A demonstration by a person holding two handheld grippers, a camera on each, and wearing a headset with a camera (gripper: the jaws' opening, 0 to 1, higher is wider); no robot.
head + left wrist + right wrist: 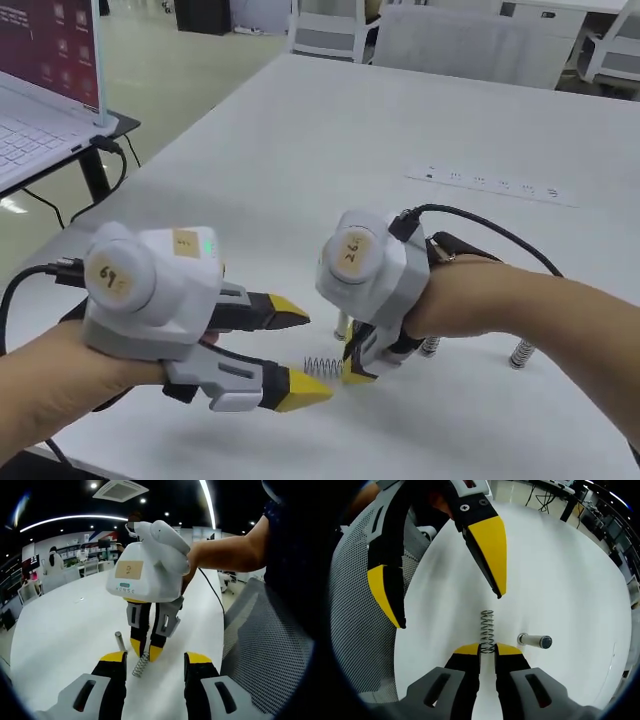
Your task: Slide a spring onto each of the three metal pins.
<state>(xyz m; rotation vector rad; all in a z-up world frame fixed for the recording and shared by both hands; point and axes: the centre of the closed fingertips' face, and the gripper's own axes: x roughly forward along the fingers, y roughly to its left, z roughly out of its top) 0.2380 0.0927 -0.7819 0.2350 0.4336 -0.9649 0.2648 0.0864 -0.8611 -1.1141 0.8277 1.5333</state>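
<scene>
Tabletop (350, 130): white, carries everything.
Left tool (156, 657): jaws apart, empty.
Right tool (487, 650): clamped on one end of the spring.
Pin (534, 641): bare, just beside.
Spring (487, 627): free end unsupported; it may flex, slip out, or miss the pin.

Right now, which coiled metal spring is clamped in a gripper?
The coiled metal spring pinched in the right gripper; the upright spring and its neighbour stand free.

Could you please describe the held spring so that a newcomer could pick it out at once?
On the large white table, find the yellow-tipped right gripper. The small silver coil spring is pinched at one end between its jaws, unlike the two upright springs nearby.
</scene>
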